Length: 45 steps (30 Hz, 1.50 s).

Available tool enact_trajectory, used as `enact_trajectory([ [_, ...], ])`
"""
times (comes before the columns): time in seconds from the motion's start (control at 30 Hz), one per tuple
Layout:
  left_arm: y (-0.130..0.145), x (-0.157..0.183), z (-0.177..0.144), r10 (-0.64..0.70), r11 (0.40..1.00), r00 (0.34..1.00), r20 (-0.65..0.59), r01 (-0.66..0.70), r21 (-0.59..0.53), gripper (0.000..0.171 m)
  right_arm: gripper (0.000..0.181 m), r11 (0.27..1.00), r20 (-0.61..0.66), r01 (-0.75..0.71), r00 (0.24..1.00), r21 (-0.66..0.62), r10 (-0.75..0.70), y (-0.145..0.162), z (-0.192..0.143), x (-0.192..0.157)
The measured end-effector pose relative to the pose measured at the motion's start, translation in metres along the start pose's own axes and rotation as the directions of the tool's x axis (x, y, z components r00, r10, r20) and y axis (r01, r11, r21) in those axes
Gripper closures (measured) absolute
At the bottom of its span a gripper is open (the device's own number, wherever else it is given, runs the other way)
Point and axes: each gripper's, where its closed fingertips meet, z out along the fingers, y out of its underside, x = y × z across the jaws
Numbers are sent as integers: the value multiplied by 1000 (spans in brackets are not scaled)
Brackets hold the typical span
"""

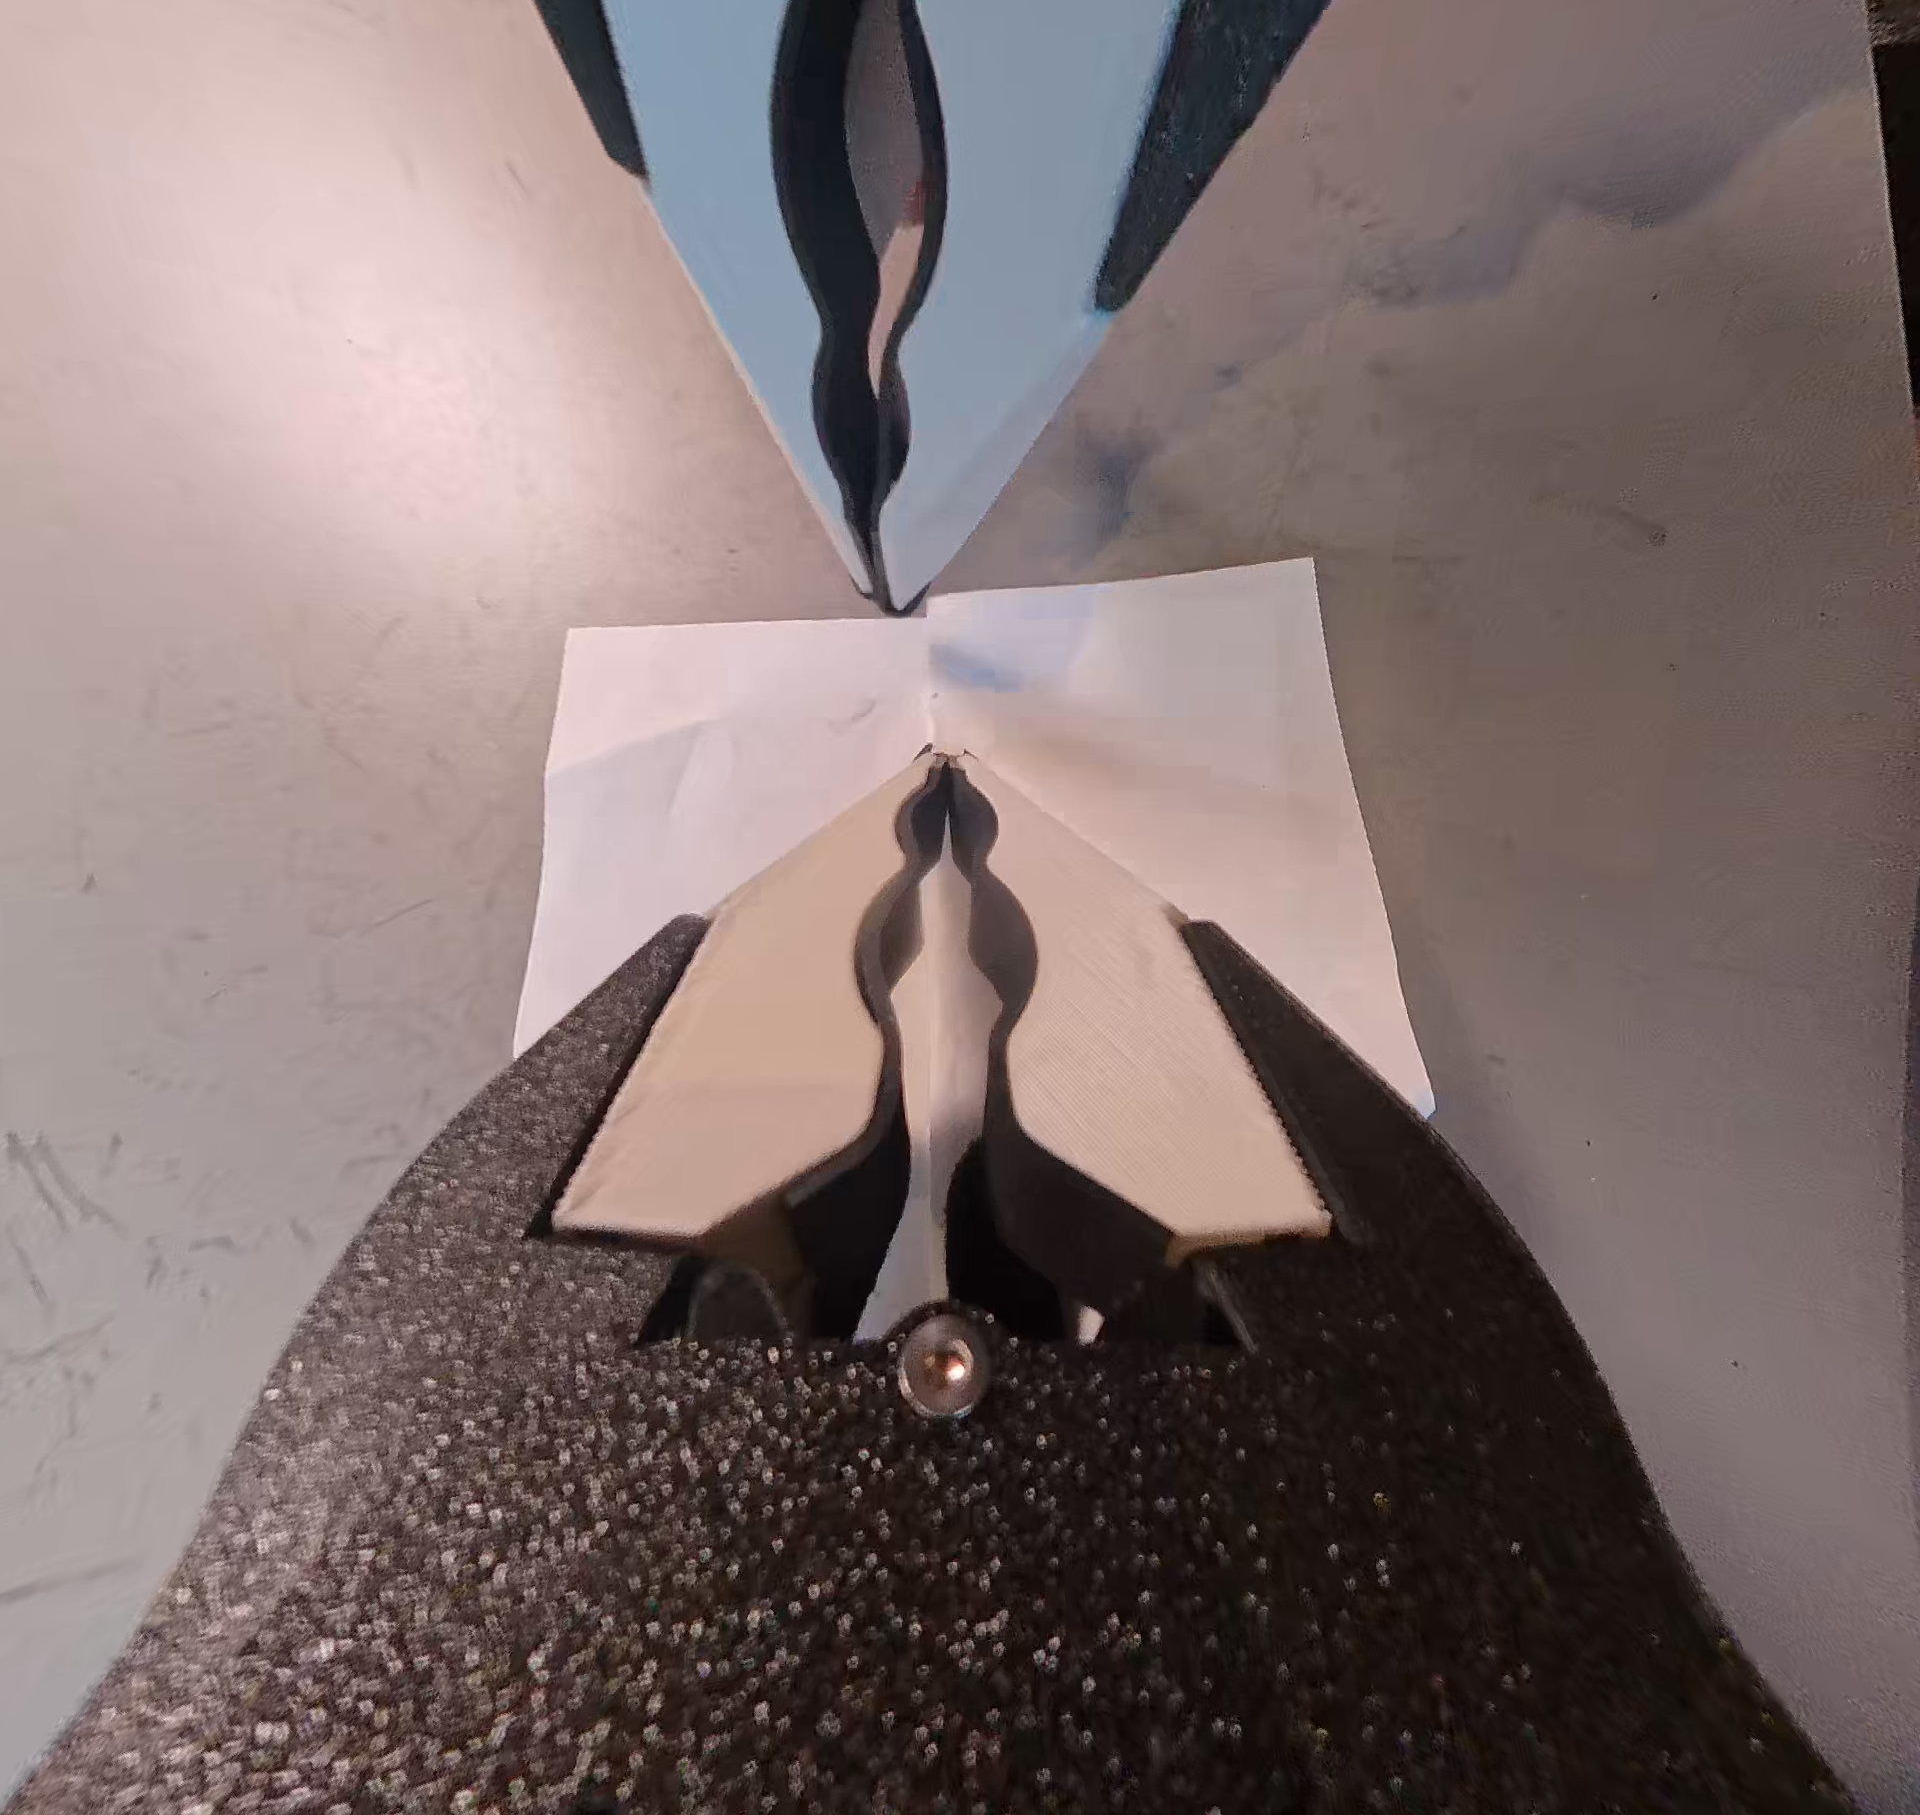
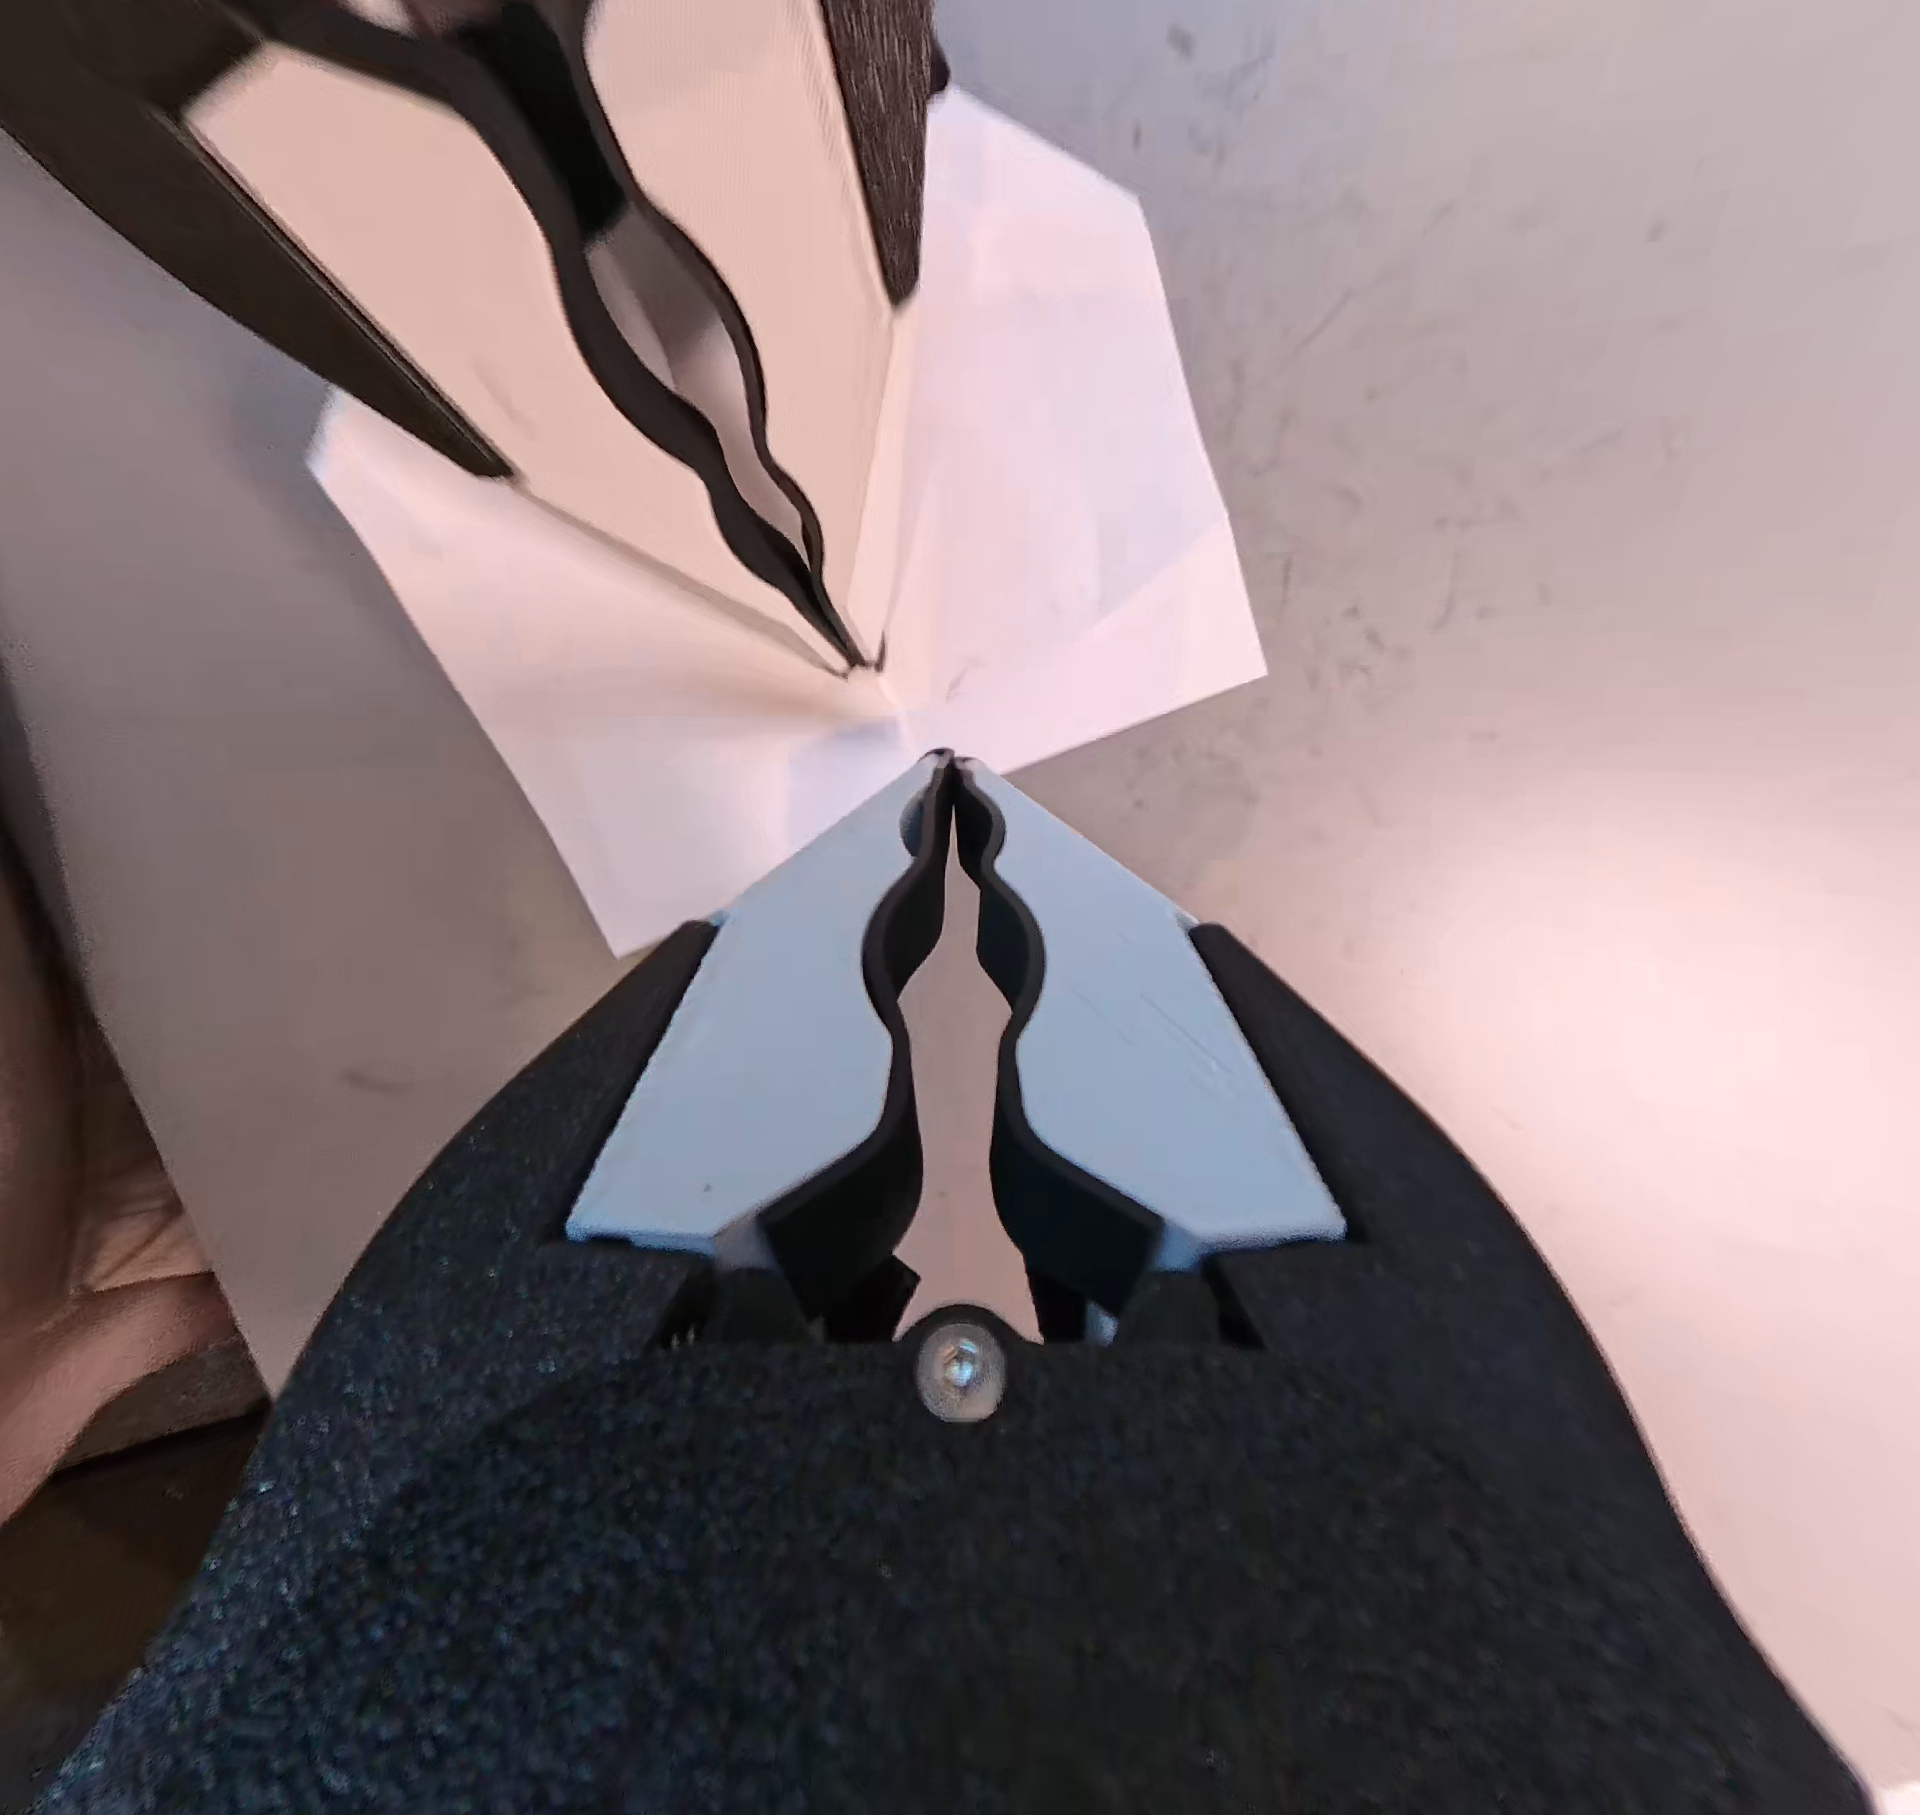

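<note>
A white sheet of paper (image 1: 1122,778) lies on a pale table (image 1: 312,622), with creases radiating from its middle. My left gripper (image 1: 945,757), with beige fingers, is shut, and its tips pinch the paper at that puckered spot. More paper shows through the gap between its fingers. My right gripper (image 2: 945,757), with blue fingers, is shut with its tips on the paper's (image 2: 1039,466) near edge. In the left wrist view the right gripper (image 1: 894,607) meets the paper's far edge, tip to tip with mine. In the right wrist view the left gripper (image 2: 857,664) comes down from the upper left.
The pale, scuffed table top (image 2: 1507,622) surrounds the paper on all sides. A table edge with darker ground beyond runs along the far left of the right wrist view (image 2: 62,1246). The gap from one gripper's tips to the other's is roughly 4 cm.
</note>
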Motion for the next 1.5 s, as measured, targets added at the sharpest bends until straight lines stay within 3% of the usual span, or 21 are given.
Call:
enact_trajectory([
  [0.2,-1,0,0,15,1000,1000,-2,-15,13,171,181,1000,43,19,999,17,-20,-7,18,-11],
  [0.8,-3,0,-1,-6,1000,1000,-3,6,-1,171,181,997,41,3,999,-77,0,11,10,-5],
  [1.0,-4,0,-1,-6,1000,1000,-5,6,4,171,181,997,58,-28,998,-68,32,9,12,-5],
  [1.23,-5,-1,-2,13,1000,1000,10,-13,3,171,181,999,-7,-8,1000,-54,7,5,6,-2],
  [1.5,-6,-2,-2,-38,999,999,-19,38,8,171,181,999,43,-39,998,19,38,0,14,-11],
])
